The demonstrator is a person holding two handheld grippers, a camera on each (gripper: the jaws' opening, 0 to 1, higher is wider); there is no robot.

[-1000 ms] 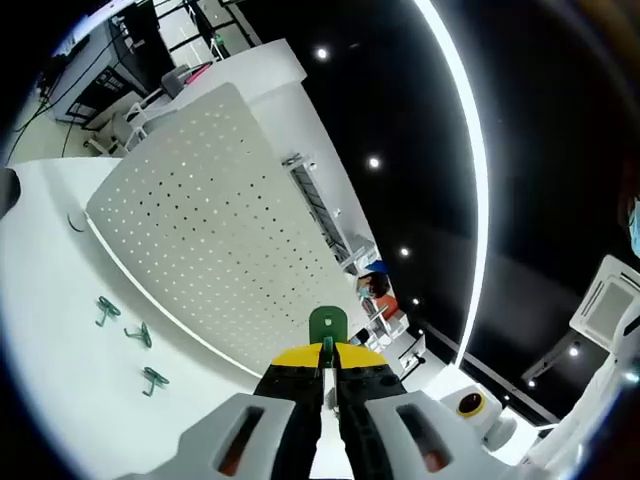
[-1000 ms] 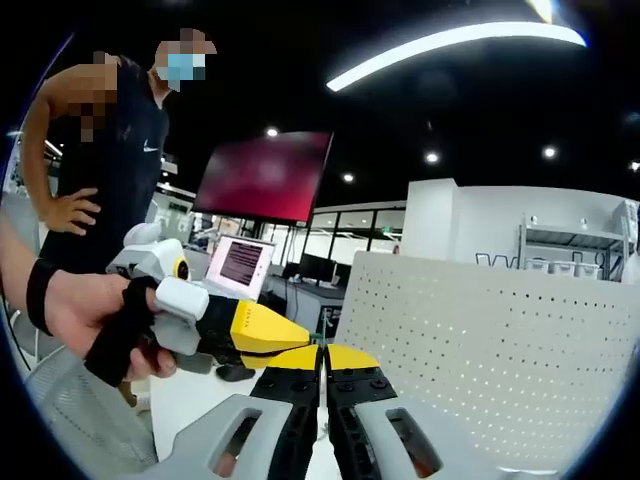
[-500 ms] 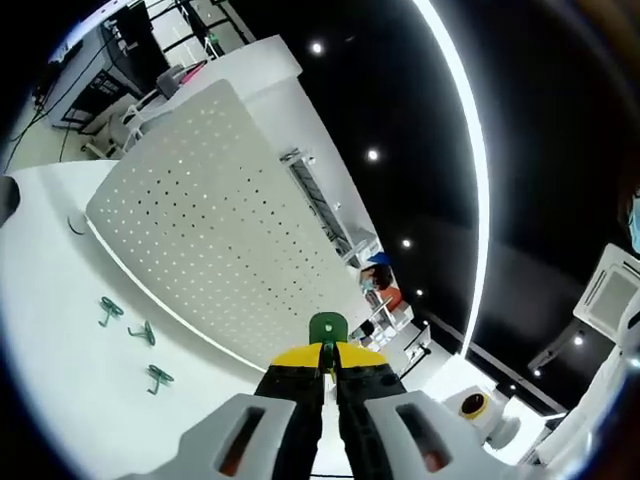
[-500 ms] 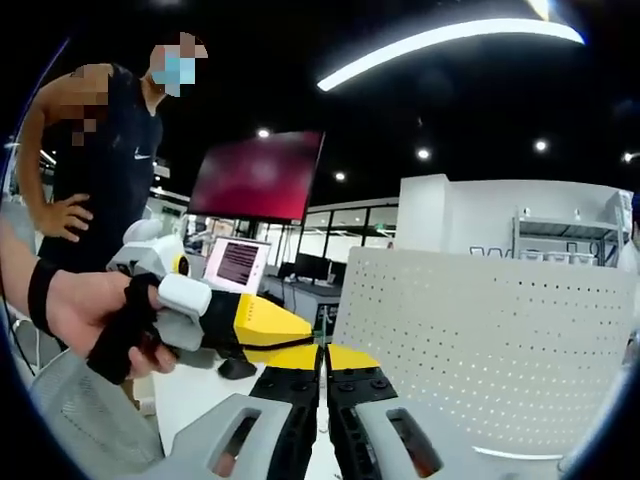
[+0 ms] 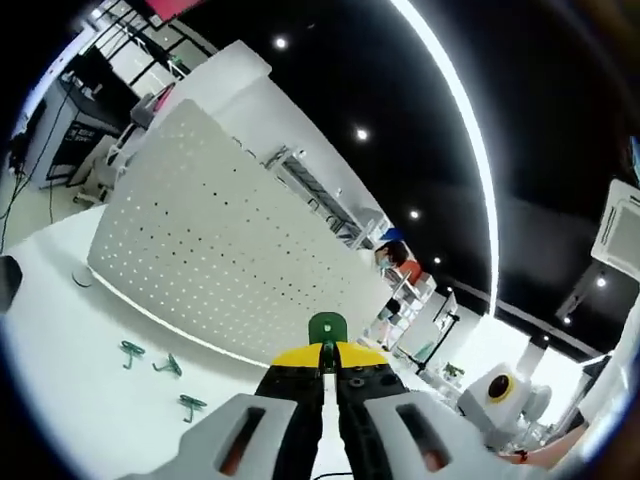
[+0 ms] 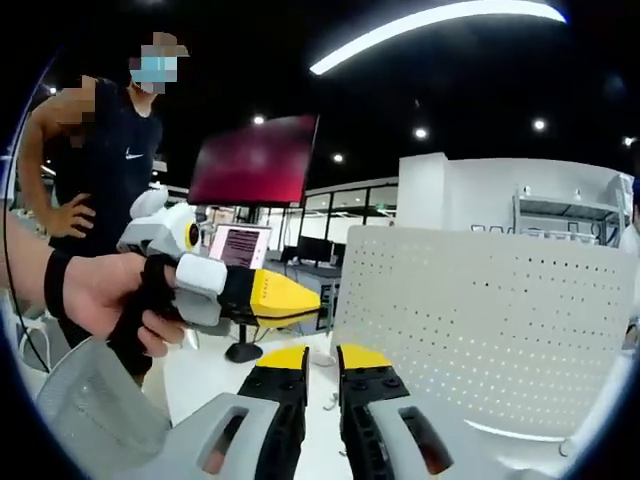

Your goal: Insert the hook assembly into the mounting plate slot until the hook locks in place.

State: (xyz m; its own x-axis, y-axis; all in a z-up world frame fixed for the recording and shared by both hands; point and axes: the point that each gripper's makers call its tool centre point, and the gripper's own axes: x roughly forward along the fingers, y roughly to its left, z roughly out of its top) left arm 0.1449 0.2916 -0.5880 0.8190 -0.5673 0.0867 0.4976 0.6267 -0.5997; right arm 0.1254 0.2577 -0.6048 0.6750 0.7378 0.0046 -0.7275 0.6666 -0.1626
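Observation:
My left gripper point(image 5: 327, 352) is shut on a green hook point(image 5: 327, 328), whose rounded head sticks up past the yellow jaw tips. Beyond it stands the white perforated mounting plate point(image 5: 215, 255), upright on the white table. The plate point(image 6: 480, 325) is also in the right gripper view, to the right. My right gripper point(image 6: 323, 362) is open by a narrow gap, with nothing between its fingers. The left gripper point(image 6: 310, 298) enters the right gripper view from the left, held in a person's hand point(image 6: 95, 295), just above my right jaws.
Three spare green hooks point(image 5: 165, 366) lie on the white table point(image 5: 70, 390) in front of the plate. A dark object point(image 5: 6, 282) sits at the table's left edge. A person point(image 6: 110, 170) stands at the left, with a red screen point(image 6: 255, 160) and a laptop point(image 6: 238, 246) behind.
My right gripper's jaws have parted from shut to slightly open. The left gripper has risen a little in the right gripper view. The left gripper view has tilted, so the plate looks more upright.

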